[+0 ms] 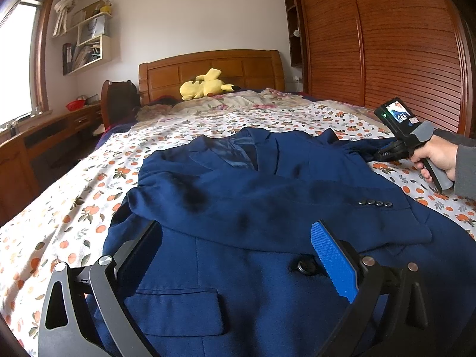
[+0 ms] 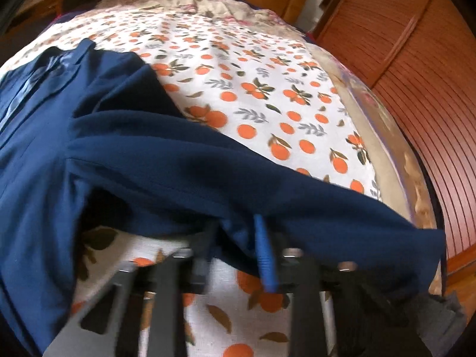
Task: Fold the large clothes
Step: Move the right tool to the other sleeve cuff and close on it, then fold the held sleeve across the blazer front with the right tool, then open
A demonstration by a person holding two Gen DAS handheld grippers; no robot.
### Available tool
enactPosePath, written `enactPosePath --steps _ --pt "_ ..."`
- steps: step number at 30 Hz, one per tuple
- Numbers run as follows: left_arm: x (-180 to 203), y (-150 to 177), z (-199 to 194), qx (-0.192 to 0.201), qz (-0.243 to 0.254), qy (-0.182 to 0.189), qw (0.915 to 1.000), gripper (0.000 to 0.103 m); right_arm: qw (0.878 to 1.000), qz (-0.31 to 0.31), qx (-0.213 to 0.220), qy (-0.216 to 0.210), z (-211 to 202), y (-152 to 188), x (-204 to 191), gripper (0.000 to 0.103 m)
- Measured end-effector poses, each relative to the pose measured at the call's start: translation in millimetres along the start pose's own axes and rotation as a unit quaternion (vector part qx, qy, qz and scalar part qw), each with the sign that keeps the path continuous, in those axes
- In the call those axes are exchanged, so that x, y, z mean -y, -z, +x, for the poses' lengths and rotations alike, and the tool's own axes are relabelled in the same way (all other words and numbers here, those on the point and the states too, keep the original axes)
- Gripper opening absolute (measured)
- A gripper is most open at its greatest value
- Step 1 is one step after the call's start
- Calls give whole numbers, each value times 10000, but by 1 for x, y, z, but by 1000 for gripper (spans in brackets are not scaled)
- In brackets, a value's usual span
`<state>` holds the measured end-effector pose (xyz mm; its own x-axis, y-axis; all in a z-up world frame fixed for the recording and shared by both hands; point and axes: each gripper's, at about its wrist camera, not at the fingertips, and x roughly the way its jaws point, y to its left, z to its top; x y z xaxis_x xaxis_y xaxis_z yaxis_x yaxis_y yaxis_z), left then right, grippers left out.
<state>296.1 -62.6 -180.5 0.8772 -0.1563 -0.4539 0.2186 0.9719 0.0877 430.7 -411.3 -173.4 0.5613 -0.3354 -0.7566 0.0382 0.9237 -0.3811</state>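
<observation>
A dark navy-blue suit jacket [image 1: 267, 202] of woven cloth is spread front-up on a bed covered by a white sheet printed with oranges [image 1: 74, 208]. Its one sleeve [image 2: 267, 196] is stretched out sideways over the sheet. The sleeve's edge is pinched between the closed fingers of the right gripper [image 2: 238, 232], which is held by a hand [image 1: 437, 157] in a grey cuff. The left gripper [image 1: 235, 232] is poised above the jacket's lower front, its fingers wide apart with nothing between them. A yellow plush toy [image 1: 205, 84] lies at the wooden headboard [image 1: 208, 68].
</observation>
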Motion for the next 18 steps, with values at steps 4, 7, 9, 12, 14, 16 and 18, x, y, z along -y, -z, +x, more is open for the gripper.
enactPosePath --steps 4,7,9,12,14,16,18 --pt "2 1 0 -23 47 -10 10000 100 9981 42 504 352 -26 -11 -2 4" --pt "1 2 1 -36 27 -5 10000 100 9958 34 882 239 -56 -21 -8 4" --pt "1 2 2 -45 21 0 10000 100 9936 -40 1129 34 -77 -28 -17 4" --pt "1 2 2 -46 24 1 10000 100 9895 -175 1392 -346 -104 -33 -34 4" --pt "0 2 2 -45 20 1 10000 100 9854 -340 1509 -715 -123 -32 -53 4" --pt "0 2 2 -46 13 2 10000 100 9815 -542 1509 -1046 -135 -26 -74 4" --pt "0 2 3 -50 9 5 10000 100 9795 -728 1434 -1210 -139 -20 -92 5"
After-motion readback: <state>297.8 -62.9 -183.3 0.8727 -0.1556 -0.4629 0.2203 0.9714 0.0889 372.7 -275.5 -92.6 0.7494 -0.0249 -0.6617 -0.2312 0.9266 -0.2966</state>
